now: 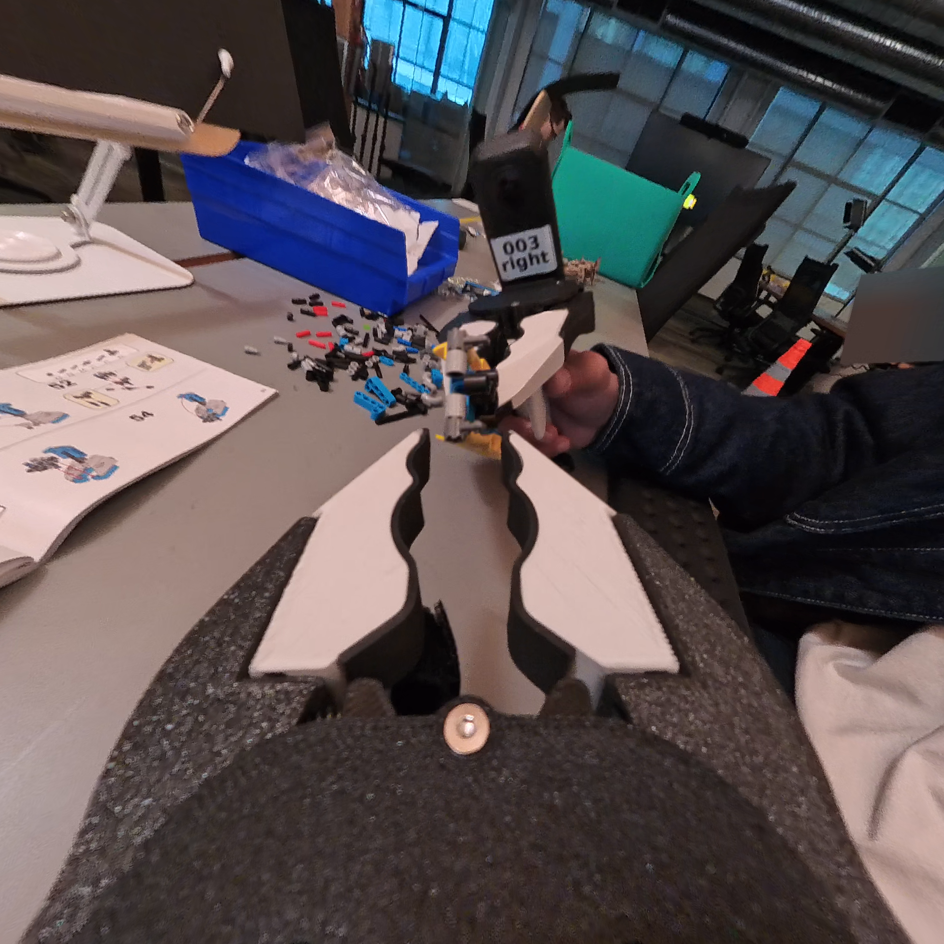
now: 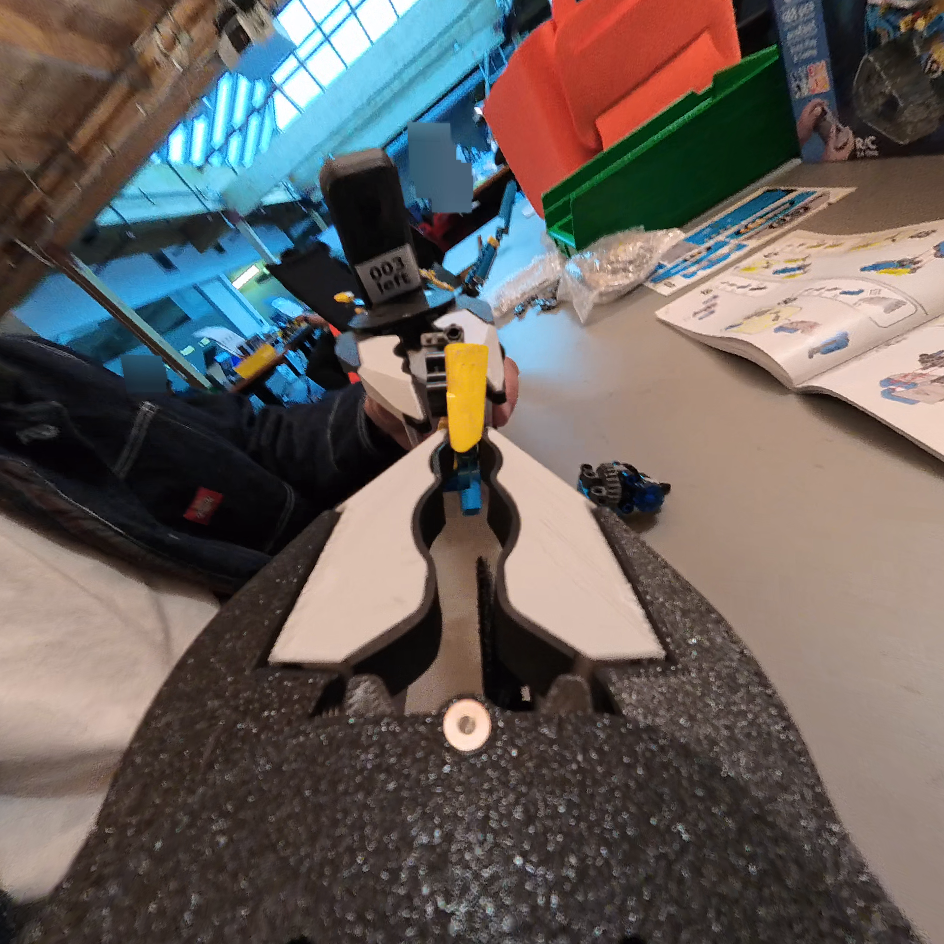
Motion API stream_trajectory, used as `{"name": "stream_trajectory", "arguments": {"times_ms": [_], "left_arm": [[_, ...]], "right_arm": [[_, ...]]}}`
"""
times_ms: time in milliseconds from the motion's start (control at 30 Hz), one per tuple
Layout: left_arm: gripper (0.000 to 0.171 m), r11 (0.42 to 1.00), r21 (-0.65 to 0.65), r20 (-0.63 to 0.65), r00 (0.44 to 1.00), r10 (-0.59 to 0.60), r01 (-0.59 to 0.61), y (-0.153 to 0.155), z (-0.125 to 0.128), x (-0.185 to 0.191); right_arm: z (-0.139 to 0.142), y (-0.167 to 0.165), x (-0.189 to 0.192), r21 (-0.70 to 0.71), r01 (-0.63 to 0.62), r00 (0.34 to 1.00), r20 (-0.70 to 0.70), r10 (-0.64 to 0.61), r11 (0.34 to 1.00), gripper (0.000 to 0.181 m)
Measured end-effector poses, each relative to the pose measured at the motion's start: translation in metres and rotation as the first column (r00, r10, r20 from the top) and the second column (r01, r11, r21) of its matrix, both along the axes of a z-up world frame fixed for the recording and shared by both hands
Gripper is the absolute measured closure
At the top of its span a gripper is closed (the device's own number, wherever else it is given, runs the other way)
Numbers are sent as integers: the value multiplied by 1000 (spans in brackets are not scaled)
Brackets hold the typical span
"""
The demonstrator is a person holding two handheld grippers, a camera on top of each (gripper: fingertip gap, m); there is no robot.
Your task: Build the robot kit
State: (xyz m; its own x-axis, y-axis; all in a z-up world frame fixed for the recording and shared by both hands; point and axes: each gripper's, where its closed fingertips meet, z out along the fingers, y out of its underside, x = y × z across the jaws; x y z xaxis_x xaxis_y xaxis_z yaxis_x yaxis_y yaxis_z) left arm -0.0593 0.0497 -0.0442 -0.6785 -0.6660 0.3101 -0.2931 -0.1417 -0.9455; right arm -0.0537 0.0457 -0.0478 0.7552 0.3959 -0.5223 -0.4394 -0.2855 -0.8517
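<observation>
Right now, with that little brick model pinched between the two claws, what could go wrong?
1. The right gripper grips the brick model only at its tips, by a thin blue part; it could twist loose or pop apart.
2. The left gripper is open and very near the model; a nudge might knock pieces off.
3. Dropped bits could vanish among the loose pieces scattered on the table.

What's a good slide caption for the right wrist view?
Right tool shut on a yellow, blue and grey brick assembly, facing the left tool above a grey table.
</observation>
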Motion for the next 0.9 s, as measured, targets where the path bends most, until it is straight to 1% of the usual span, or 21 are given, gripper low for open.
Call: {"name": "stream_trajectory", "arguments": {"times_ms": [67,133,233,333,467,533,667,833,900], "left_arm": [[143,1000,-26,16,1000,-10,11,-1,6,-3],[144,1000,-22,18,1000,-15,16,-3,6,-4],[150,999,-41,26,1000,-12,13,-2,9,-4],[150,998,-52,19,1000,-18,19,-1,9,-4],[152,998,-61,33,999,-34,36,-3,12,-6],[153,999,-33,54,998,-13,15,-1,11,-5],[154,994,73,134,989,70,-80,3,9,0],[154,987,104,150,983,106,-122,5,8,3],[154,990,89,132,986,97,-110,5,7,3]], "right_arm": [[9,0,-2,41,-8,998,-61,11,999,173],[12,1,-4,54,-10,995,-97,15,998,173],[10,3,-4,50,-4,997,-79,8,999,173],[9,3,-6,49,2,999,-47,1,999,173],[11,1,-9,55,-28,997,-69,32,998,173],[11,2,-9,51,-27,997,-77,31,998,173],[10,4,-8,48,2,998,-70,1,999,173],[9,6,-5,42,39,999,-36,-37,998,173],[8,5,-4,39,36,999,-34,-35,999,173]]}}
